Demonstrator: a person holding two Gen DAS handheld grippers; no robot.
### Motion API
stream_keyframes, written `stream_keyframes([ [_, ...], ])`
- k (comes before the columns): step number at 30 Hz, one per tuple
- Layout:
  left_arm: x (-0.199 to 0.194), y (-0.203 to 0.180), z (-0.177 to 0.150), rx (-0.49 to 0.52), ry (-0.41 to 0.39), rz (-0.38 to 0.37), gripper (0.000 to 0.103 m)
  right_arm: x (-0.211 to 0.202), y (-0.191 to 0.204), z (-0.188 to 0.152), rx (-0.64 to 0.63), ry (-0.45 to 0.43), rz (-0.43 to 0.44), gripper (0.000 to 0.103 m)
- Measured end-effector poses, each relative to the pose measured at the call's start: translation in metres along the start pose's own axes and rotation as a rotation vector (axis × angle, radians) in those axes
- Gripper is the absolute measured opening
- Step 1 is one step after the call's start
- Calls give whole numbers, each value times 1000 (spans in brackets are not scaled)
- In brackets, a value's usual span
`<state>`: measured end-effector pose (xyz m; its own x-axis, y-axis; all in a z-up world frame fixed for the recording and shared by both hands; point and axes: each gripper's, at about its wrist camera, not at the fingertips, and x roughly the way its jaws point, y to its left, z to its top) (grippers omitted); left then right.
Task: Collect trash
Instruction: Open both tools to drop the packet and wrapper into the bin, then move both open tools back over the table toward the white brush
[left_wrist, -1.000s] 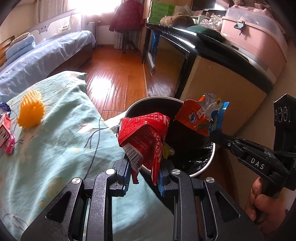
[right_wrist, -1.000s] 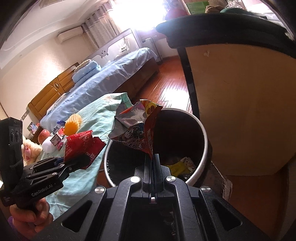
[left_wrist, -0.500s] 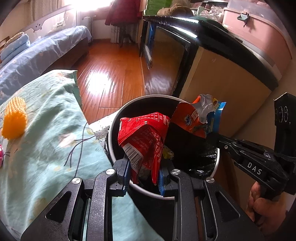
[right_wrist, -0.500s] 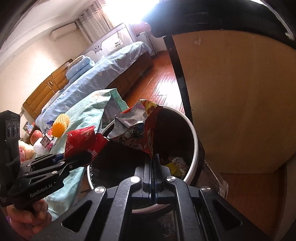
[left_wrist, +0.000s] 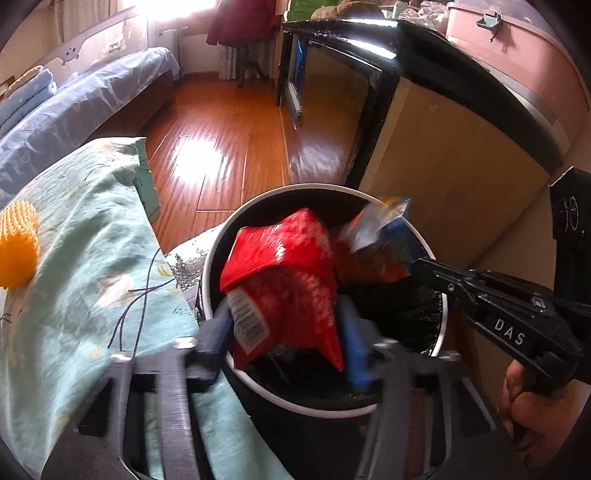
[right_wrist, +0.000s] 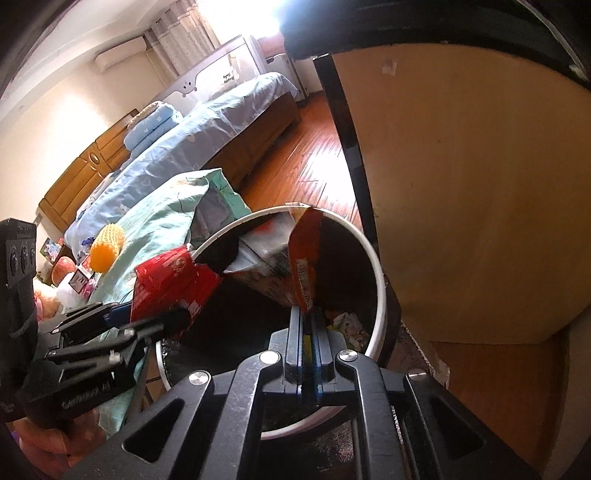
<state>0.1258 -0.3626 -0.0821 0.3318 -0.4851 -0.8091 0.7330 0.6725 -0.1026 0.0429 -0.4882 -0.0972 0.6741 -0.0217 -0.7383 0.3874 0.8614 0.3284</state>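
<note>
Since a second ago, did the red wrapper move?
Yes. The red wrapper now hangs over the bin's opening, away from the green bedsheet it overlapped before.

Window glare blows out the top; fisheye edges bend, foreground motion-blurred.

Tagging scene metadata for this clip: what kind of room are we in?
Most likely a home bedroom. A bed with blue bedding and a white headboard stands along the wall, a wall-mounted air conditioner hangs above it, the floor is polished wood planks, and a round white-rimmed trash bin stands beside a pale green floral quilt.
</note>
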Motion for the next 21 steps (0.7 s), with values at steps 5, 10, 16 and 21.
stream_keyframes([
  [5, -8, 8, -7, -26, -8, -1, 66, -11, -5, -1, 31, -39, 26, 47],
  [10, -28, 25, -27, -75, -34, 11, 71, -20, 4, -2, 27, -65, 65, 66],
  [16, -57, 52, -51, -147, -80, 48, 73, -25, 31, -3, -13, -78, 107, 78],
  [21, -78, 85, -70, -218, -113, 102, 74, -20, 64, -4, -70, -67, 149, 80],
])
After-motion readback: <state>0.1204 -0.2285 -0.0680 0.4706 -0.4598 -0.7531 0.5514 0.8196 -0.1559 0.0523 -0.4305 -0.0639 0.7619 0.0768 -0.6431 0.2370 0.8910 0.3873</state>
